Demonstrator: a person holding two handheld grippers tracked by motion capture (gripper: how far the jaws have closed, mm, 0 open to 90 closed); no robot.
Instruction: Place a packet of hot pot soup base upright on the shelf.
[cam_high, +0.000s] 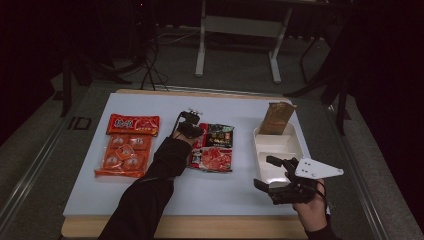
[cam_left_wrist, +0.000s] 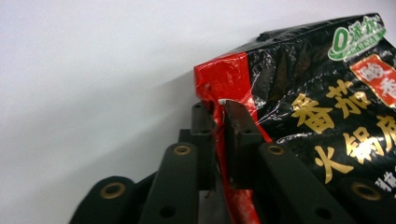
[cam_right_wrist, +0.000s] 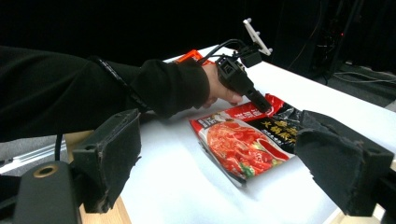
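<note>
Pinching the red corner of the sauce packet (cam_left_wrist: 299, 107), my left gripper (cam_left_wrist: 218, 114) has its jaws drawn almost together, the thin foil edge clamped between the two black pads. No earlier look tells me more than that: the grip is on. Only the left gripper view gives me this detail; just past the jaws the packet's glossy black face with gold lettering spreads to the right, and bare white tabletop (cam_left_wrist: 93, 70) lies to the left of them.

From the right gripper view I get what that close view lacks: the left gripper (cam_right_wrist: 261, 105) slanting down onto the packet's far red corner, the hand and dark sleeve (cam_right_wrist: 93, 93) behind it, and the packet's front picture of red sauce (cam_right_wrist: 243, 147) lying flat on the tabletop between my right jaws and the left ones. My right gripper (cam_right_wrist: 233, 163) has its jaws spread wide, with nothing between the pads.

The high view adds the surroundings: the right gripper (cam_high: 277, 177) sits over the near end of a white compartment tray (cam_high: 292, 145), a brown bag (cam_high: 276, 117) stands at the tray's far end, and an orange snack pack (cam_high: 127, 145) lies well beyond the left jaws on their outer side.
</note>
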